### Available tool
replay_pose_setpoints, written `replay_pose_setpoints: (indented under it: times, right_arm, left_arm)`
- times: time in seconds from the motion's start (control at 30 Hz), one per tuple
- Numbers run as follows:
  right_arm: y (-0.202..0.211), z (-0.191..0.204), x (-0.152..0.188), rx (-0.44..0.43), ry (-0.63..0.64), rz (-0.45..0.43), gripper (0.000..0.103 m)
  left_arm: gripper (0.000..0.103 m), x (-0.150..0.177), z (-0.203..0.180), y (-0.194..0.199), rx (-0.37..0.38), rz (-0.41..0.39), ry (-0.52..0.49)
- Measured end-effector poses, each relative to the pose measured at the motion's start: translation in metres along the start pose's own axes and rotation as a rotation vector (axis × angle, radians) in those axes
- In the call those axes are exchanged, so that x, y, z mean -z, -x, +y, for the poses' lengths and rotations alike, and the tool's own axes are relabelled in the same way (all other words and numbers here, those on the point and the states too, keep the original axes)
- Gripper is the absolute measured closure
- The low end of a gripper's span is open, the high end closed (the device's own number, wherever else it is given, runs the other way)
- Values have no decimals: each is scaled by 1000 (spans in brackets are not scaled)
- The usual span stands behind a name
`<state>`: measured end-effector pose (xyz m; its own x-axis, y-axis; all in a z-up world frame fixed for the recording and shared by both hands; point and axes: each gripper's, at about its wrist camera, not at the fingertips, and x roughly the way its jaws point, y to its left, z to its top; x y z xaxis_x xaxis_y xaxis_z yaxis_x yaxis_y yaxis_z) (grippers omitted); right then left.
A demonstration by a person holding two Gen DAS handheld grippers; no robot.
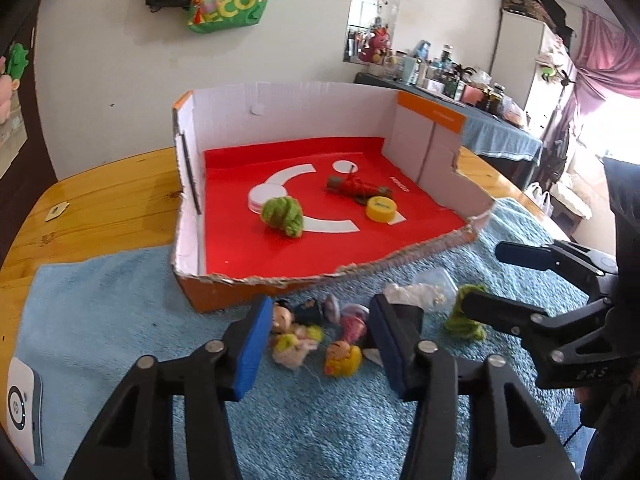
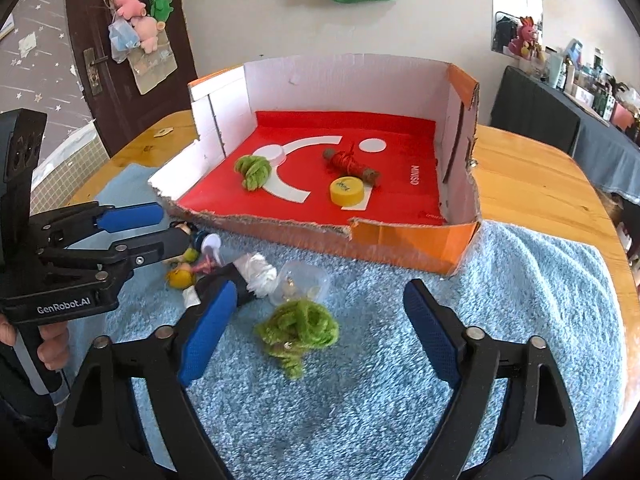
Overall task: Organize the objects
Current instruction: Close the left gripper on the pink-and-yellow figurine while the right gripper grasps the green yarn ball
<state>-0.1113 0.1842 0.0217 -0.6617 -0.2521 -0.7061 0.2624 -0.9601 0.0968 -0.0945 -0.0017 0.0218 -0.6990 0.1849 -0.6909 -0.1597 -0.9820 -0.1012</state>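
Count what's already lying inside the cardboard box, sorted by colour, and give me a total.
Green: 1, the yarn ball
Yellow: 1, the cap
Red: 1, the thread-wrapped roll
White: 1, the lid
Total: 4

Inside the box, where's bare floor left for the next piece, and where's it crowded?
In the box, the near strip of red floor behind the torn front wall is bare, and so is the side by the printed lettering. The middle is crowded: green yarn, white cap, red-wrapped roll, yellow cap.
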Motion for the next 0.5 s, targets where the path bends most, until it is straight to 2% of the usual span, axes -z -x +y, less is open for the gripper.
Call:
replay_pose_setpoints:
  times: [0.03, 0.13, 0.3, 0.43, 0.5]
  right_arm:
    - [0, 1, 1, -8, -2, 2, 33]
    - [-1, 2, 3, -16, -2, 8, 43]
    - [-4, 3, 7, -26, -3, 22, 50]
    - [-6, 4, 11, -32, 0, 33, 55]
    - [-8, 4, 12, -33, -1, 37, 56]
  left_arm:
    - [55, 1, -1, 0, 6, 0, -5]
    - [62, 3, -5, 1, 26, 6, -22]
    - [72, 7, -11, -1, 56, 13, -42]
    - [74, 9, -12, -4, 69, 21, -48]
    - [82, 10, -12, -6, 78, 30, -49]
